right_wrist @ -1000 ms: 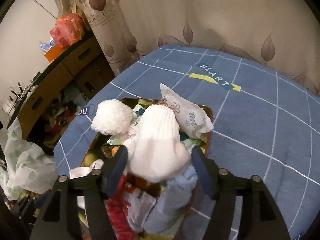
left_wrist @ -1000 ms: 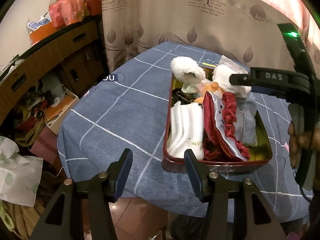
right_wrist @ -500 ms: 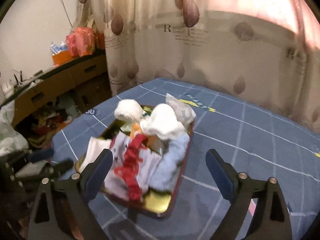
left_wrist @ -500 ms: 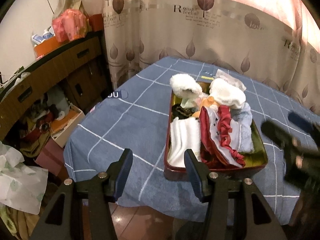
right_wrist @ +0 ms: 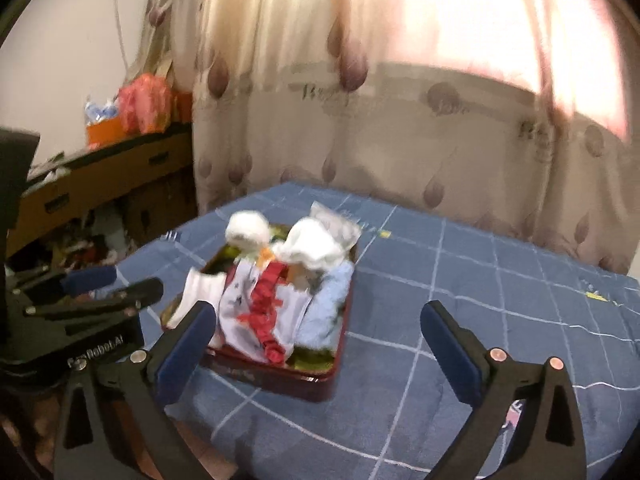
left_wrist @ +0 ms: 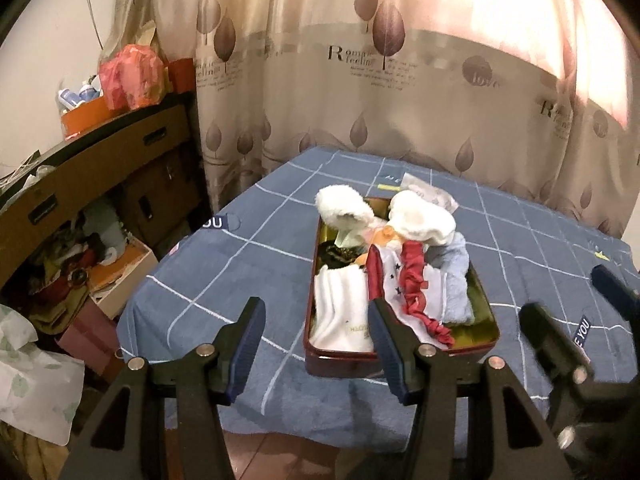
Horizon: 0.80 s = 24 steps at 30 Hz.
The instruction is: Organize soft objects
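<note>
A dark red tin tray sits on the blue checked tablecloth. It holds soft things: two white fluffy socks, a white folded cloth, a red-frilled white garment and a light blue towel. My left gripper is open and empty, held back from the tray's near end. My right gripper is open and empty, back from the tray; it also shows at the right in the left wrist view.
A patterned curtain hangs behind the table. A wooden cabinet with cluttered boxes and bags stands to the left. The table's near edge drops to a reddish floor.
Both grippers have pulled back and up from the tray. The right gripper let go of the white sock, which now lies on the pile, and it has opened wide.
</note>
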{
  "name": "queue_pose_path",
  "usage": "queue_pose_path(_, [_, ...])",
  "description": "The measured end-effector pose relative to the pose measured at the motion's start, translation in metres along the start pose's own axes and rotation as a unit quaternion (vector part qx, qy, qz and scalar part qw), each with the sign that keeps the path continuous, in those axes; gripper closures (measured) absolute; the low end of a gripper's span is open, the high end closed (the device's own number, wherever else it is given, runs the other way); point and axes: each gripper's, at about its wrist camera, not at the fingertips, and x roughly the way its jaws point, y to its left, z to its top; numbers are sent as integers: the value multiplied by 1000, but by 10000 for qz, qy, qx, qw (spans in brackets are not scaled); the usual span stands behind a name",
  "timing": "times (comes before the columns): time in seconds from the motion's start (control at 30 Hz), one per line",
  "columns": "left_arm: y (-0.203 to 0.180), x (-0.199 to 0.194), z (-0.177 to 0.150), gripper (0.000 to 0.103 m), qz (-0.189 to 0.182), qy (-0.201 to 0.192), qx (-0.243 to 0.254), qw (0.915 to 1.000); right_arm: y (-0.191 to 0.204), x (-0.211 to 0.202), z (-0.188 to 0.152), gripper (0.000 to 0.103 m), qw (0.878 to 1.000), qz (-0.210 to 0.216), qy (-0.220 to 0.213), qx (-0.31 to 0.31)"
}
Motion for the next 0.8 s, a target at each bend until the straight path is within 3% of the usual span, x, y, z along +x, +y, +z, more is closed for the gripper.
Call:
queue_pose_path(0.13, [-2, -5, 0, 48, -12, -106, 44, 9999, -4, -13, 3, 1, 9974, -607, -375, 122])
queue_pose_path(0.43, [-7, -17, 2, 48, -63, -450, 105, 9989, -4, -14, 6, 1, 9965, -756, -342, 88])
queue_pose_path(0.8, [-6, -16, 2, 48, -8, -411, 78, 9991, -4, -16, 5, 1, 9966, -753, -309, 90])
